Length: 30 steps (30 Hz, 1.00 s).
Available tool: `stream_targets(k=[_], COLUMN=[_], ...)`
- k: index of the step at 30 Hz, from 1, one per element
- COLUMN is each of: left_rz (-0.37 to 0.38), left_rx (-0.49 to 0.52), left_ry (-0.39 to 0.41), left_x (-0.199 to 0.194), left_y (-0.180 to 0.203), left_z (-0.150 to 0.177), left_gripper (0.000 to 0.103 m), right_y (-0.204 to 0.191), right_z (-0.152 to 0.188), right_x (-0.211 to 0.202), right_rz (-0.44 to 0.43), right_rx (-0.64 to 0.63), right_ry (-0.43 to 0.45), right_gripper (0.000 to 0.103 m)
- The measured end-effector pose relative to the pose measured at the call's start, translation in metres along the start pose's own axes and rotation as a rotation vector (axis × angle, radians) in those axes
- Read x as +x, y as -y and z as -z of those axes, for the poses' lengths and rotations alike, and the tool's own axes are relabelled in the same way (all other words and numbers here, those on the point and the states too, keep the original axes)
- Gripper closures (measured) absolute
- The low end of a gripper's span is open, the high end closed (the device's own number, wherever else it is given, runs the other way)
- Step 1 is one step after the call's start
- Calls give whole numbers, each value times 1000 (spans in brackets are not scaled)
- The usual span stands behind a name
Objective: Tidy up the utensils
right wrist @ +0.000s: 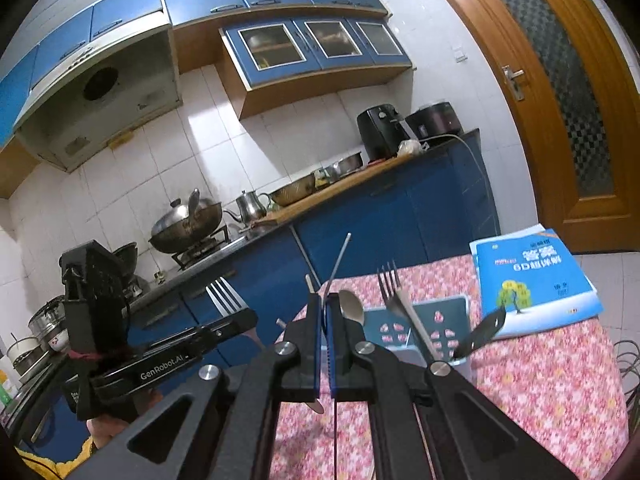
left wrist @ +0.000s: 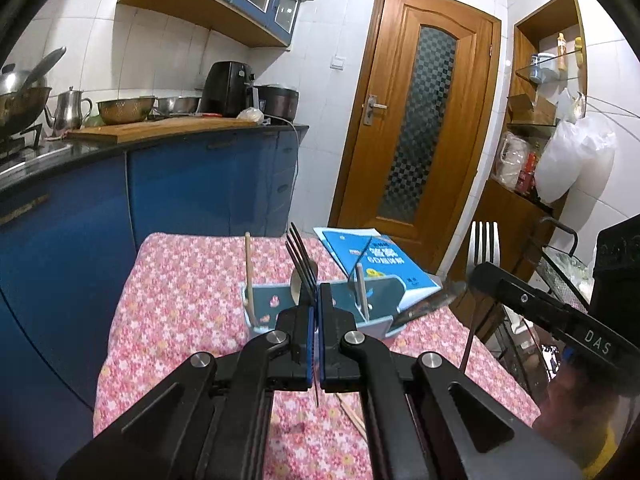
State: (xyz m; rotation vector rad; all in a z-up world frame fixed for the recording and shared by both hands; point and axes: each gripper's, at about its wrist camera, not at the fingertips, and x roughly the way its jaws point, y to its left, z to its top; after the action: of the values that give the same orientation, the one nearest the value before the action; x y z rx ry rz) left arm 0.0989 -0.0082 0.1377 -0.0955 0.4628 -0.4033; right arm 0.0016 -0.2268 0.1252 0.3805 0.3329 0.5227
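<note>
My left gripper [left wrist: 318, 292] is shut on a fork [left wrist: 298, 252]; its tines stick up past the fingertips and its thin handle hangs below. The right gripper [left wrist: 480, 274] holds a second fork [left wrist: 485, 240], tines up, to the right above the table edge. In the right wrist view the right gripper [right wrist: 325, 300] is shut on that fork, seen edge-on as a thin metal strip [right wrist: 340, 260]. The left gripper [right wrist: 244, 316] and its fork [right wrist: 226, 296] show at the left. Ahead stands a blue flowered utensil holder [left wrist: 272, 306] [right wrist: 452, 312] with a spoon [right wrist: 352, 308], a fork [right wrist: 390, 280] and chopsticks [left wrist: 248, 272].
The holder stands on a table with a pink floral cloth [left wrist: 180, 300] [right wrist: 540, 380]. A blue book [left wrist: 372, 260] [right wrist: 532, 280] lies at the far edge, with a dark utensil [right wrist: 480, 332] beside it. One chopstick [left wrist: 352, 416] lies on the cloth. Blue kitchen cabinets [left wrist: 180, 192] run along the left.
</note>
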Motion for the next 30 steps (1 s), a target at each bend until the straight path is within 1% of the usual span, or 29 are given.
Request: stream_targets(k=[9,17,21,25,27,30], left_rz=[-20,-54,-76,-82,-90,-96], left_rx=[16,47,57,56,63,62], left_ry=[51,102,114,118,124,107], left_x=[9,14,22,32,37,50], left_y=[3,6,5,4,4,1], left_z=[-31,-51,-54,-50,-46,-38], left_gripper=[103,103,103,103,103,103], right_y=[8,14,17,19,20,23], right_z=[-22,-42,-48,-47,-43,-33], right_x=[12,18,23,35,42,54], right_rz=[-22,14,45,106,139,189], right_rx=[12,-19,-36,-83,-115,-153], right_ry=[59,125,164,185,184,170], right_gripper=[99,99,99,99,99,99])
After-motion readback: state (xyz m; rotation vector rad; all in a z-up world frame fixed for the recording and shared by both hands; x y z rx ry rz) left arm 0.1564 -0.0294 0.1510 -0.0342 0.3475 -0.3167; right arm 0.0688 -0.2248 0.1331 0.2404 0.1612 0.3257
